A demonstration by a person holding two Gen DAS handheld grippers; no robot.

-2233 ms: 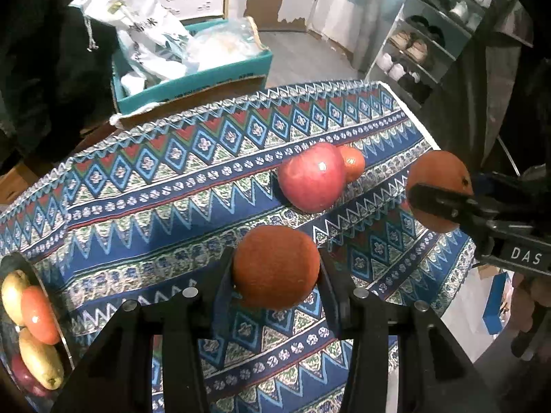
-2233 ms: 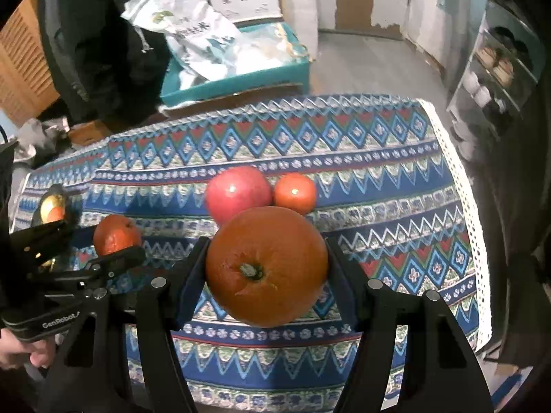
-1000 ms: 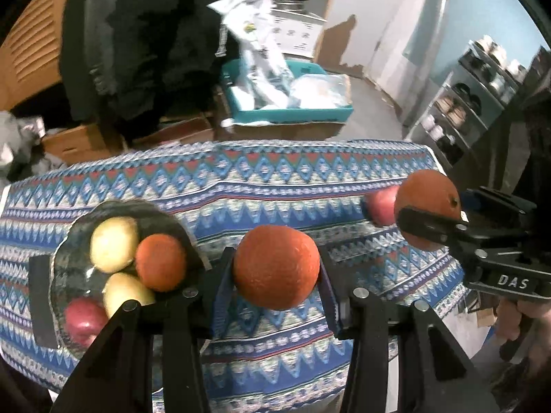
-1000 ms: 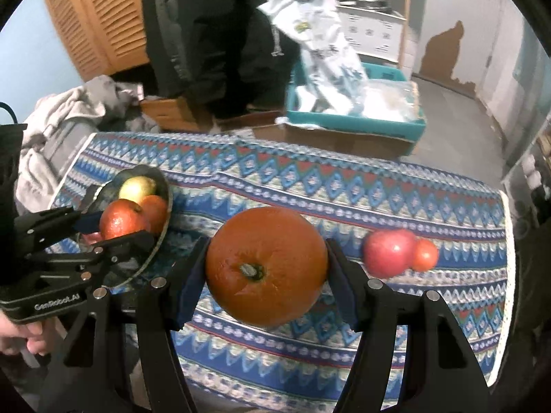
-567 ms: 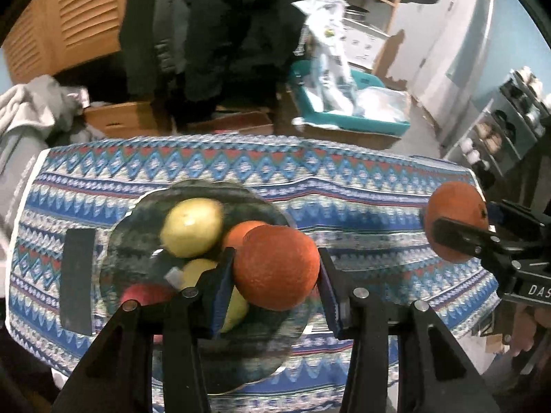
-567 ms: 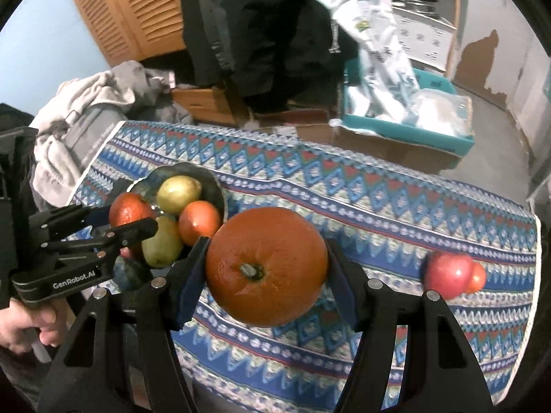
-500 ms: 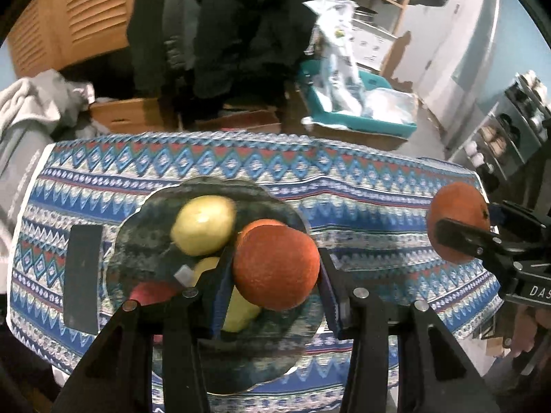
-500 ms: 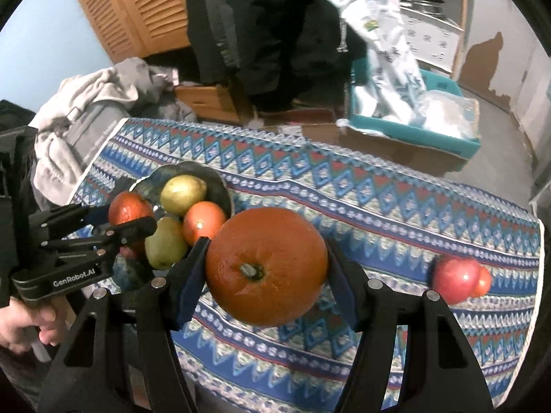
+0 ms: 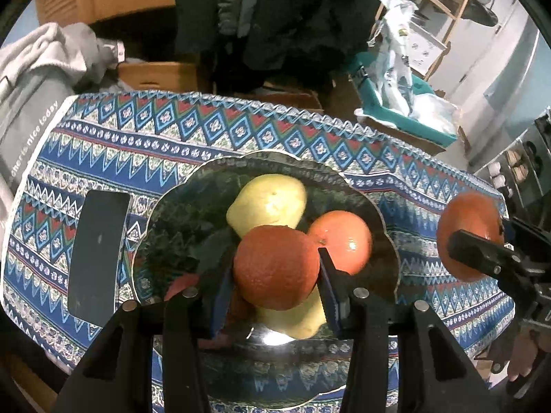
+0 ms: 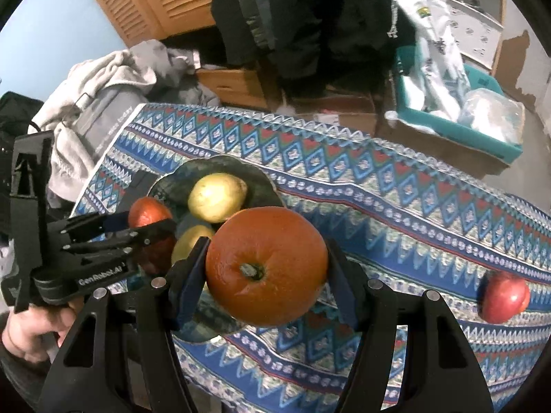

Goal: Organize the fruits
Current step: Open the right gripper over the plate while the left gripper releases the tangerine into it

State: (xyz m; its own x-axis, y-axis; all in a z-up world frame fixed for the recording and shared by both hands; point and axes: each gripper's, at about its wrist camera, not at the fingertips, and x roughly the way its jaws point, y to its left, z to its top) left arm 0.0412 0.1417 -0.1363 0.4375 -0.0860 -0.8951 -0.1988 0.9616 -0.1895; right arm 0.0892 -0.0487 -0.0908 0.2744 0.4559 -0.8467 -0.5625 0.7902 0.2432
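My left gripper is shut on a small orange and hangs over the dark green bowl. In the bowl lie a yellow-green pear, an orange fruit, a second yellow fruit and a red fruit, partly hidden. My right gripper is shut on a large orange, just right of the bowl above the patterned cloth. The left gripper with its orange shows in the right wrist view, and the right gripper's large orange in the left wrist view.
A red apple lies far right on the cloth. A black flat phone-like slab lies left of the bowl. Behind the table are a teal box with bags, grey clothing and cardboard boxes. A hand holds the left gripper.
Both grippers have swung left across the table with their oranges and sunk a little. The left one now hangs over the bowl; the right one has come up beside it.
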